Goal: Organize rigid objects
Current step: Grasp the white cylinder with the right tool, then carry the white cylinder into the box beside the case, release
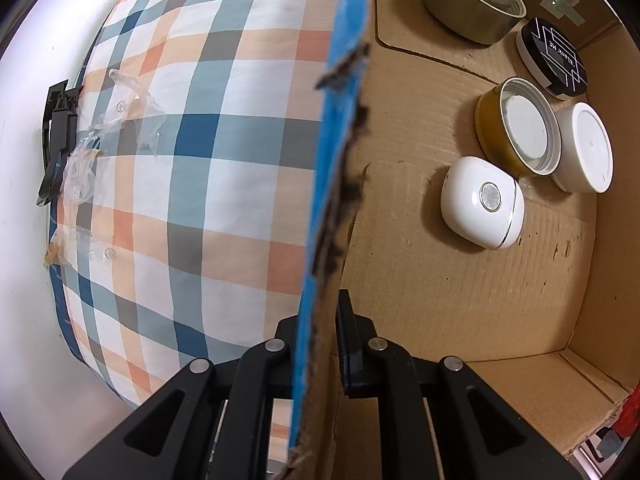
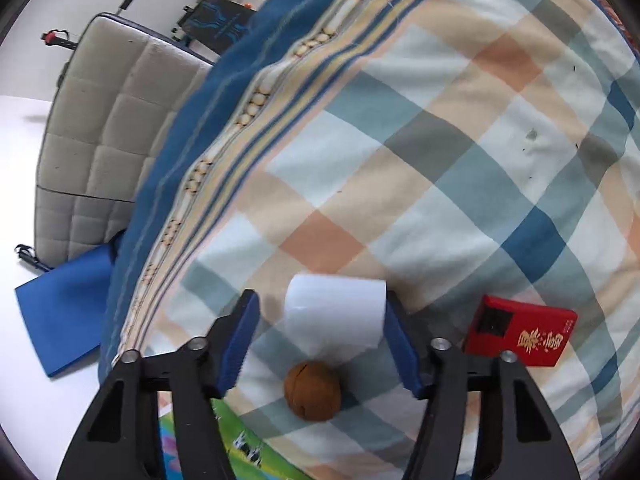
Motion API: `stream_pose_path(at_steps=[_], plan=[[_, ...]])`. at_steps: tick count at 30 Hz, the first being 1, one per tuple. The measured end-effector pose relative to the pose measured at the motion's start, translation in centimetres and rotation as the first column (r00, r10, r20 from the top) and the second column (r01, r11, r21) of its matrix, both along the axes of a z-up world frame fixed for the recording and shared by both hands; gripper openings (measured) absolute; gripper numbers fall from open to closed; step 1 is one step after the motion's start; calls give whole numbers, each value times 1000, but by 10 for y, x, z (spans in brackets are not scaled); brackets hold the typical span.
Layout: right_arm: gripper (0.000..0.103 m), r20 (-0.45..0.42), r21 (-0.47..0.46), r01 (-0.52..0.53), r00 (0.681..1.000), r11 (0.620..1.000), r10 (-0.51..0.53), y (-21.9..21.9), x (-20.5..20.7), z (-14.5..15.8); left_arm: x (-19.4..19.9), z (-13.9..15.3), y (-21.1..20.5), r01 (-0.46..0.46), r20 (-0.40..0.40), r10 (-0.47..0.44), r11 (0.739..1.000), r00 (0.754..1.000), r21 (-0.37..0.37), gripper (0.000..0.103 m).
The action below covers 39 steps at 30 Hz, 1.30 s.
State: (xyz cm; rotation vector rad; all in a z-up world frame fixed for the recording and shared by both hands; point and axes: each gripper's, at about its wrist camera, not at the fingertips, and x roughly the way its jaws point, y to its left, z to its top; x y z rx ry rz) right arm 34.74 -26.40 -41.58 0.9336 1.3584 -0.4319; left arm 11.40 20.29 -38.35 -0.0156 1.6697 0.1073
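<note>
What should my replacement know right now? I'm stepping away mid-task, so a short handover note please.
Left hand-held gripper: shut on the cardboard box's wall, steadying it.
Right hand-held gripper: open, straddling the white cylinder on the checked bedspread; not gripped yet.
Done: five items are in the box: metal tin, black-lid jar, amber jar, white jar, white case.
Left: the white cylinder, brown ball and red box lie on the bed.

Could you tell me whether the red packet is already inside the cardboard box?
No, the red packet lies on the checked bedcover beside the right gripper, not in the cardboard box.
</note>
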Motion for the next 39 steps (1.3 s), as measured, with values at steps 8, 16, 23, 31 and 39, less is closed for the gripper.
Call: stream_pose_path(at_steps=[8, 16, 23, 31, 39], plan=[[46, -33, -78, -105, 994, 991, 103, 12, 10, 3, 1, -1, -1, 1, -2, -1, 1000, 1000, 2, 8], [46, 15, -141, -268, 962, 953, 273, 42, -2, 56, 1, -3, -2, -1, 3, 1, 1000, 1000, 0, 8], [46, 112, -121, -432, 889, 894, 444, 106, -53, 124, 0, -2, -5, 6, 5, -6, 1000, 1000, 5, 8], [46, 122, -144, -593, 784, 792, 609, 187, -125, 166, 0, -1, -6, 3, 7, -3, 1000, 1000, 4, 8], [46, 70, -140, -669, 729, 730, 681, 245, -162, 154, -1, 2, -5, 1, 15, -1, 1000, 1000, 2, 8]])
